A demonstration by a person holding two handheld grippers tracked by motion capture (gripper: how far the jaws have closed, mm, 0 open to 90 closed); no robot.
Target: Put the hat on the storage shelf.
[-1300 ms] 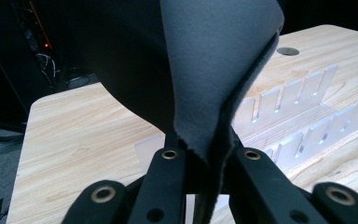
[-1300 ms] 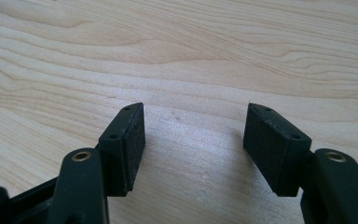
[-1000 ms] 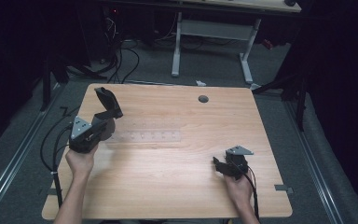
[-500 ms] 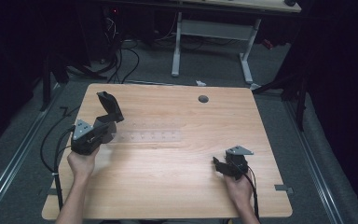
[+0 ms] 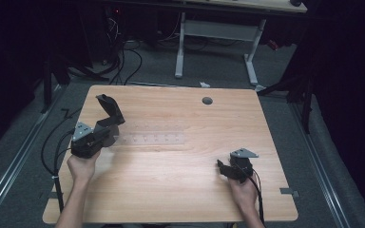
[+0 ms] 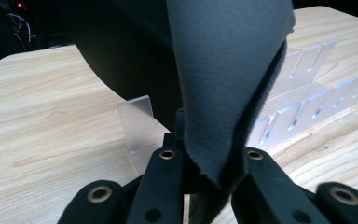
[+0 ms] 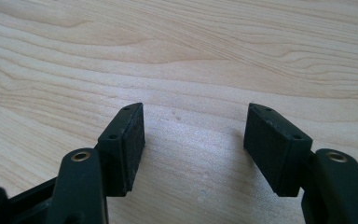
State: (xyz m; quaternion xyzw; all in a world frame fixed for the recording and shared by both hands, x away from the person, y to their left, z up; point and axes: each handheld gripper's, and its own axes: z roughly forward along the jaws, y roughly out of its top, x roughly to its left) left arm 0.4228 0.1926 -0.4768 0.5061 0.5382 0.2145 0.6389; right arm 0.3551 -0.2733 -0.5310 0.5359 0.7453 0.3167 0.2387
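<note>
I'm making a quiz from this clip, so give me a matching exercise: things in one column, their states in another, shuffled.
Things:
1. left gripper
2. right gripper
3. clear slotted rack
4. dark grey cloth

States:
A. jaws apart, nothing between them
B. lying flat on the wooden table
C. pinched and lifted
D. jaws closed on fabric

Pairs: 1-D, 2-A, 3-B, 4-C

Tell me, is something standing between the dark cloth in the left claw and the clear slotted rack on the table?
Nothing visible does. The left claw holds the dark cloth right beside the clear rack, with no object between them.
</note>
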